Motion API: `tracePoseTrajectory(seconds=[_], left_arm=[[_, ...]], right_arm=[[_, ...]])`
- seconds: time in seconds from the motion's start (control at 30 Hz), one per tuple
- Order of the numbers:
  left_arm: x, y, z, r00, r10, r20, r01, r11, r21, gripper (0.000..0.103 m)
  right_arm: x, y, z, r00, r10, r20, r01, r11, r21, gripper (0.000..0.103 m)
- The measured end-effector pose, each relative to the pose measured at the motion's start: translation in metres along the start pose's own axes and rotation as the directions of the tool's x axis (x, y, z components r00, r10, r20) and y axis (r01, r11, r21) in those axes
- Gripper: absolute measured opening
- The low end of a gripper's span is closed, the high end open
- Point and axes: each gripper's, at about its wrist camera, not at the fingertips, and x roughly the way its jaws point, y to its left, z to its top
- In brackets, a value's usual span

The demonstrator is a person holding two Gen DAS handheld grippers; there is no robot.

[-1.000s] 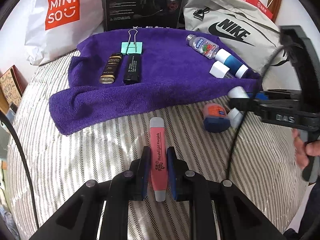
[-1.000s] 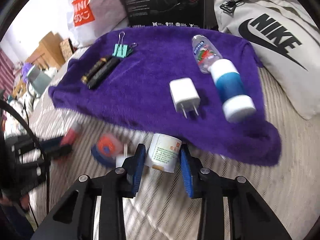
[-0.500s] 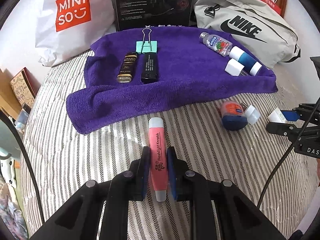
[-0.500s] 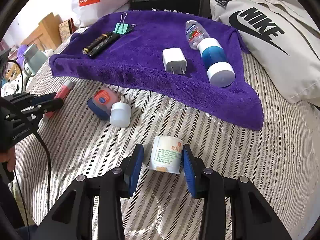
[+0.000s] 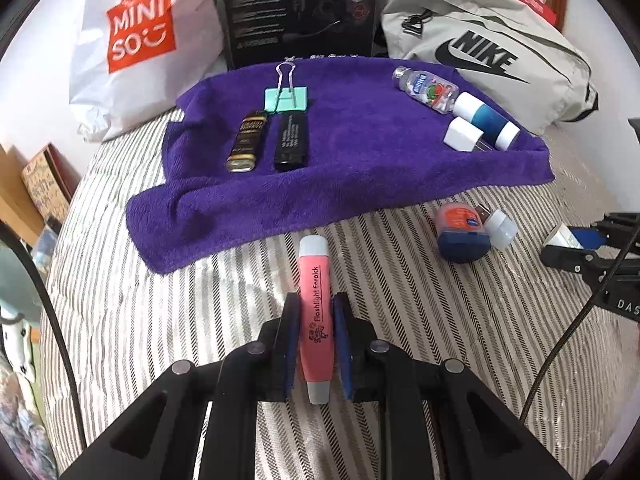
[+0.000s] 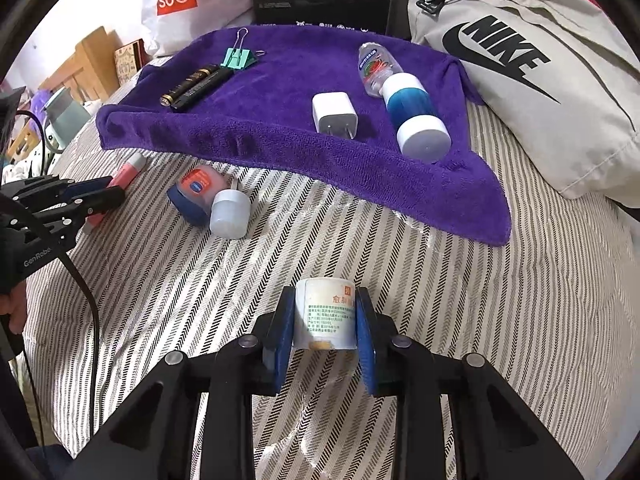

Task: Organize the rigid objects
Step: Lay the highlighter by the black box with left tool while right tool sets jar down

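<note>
Now, left wrist: left gripper (image 5: 316, 344) pinches pink plastic flashlight earpick stick (image 5: 316, 312) lengthwise, near purple terry towel (image 5: 360, 184), likely to lay it beside the far-left row | right wrist: right gripper (image 6: 325, 332) clamps small white labelled jar (image 6: 325, 314) by its sides above striped bedcover (image 6: 520, 300), probably towel-bound.

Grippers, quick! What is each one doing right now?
Left gripper: closed on the pink flashlight earpick.
Right gripper: closed on the small white jar.
</note>
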Motion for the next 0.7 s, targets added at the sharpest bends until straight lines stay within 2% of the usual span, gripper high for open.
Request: tracePoseTrajectory(seconds=[0.2, 0.4, 0.7], left_arm=[[-0.006, 0.022, -0.006, 0.995, -0.099, 0.002, 0.099, 0.991, -0.086, 0.016], [-0.022, 0.025, -0.007, 0.993, -0.112, 0.021, 0.114, 0.989, -0.092, 0.016], [-0.03, 0.022, 0.015, 0.993, -0.115, 0.041, 0.118, 0.99, -0.073, 0.016]], right_arm=[[-0.011, -0.005, 0.0, 0.998, 0.059, 0.011, -0.059, 0.998, 0.012, 0.028], [-0.014, -0.005, 0.001, 0.997, 0.08, 0.012, -0.08, 0.997, 0.01, 0.028], [-0.019, -0.005, 0.019, 0.992, 0.121, 0.029, -0.121, 0.993, -0.01, 0.028]])
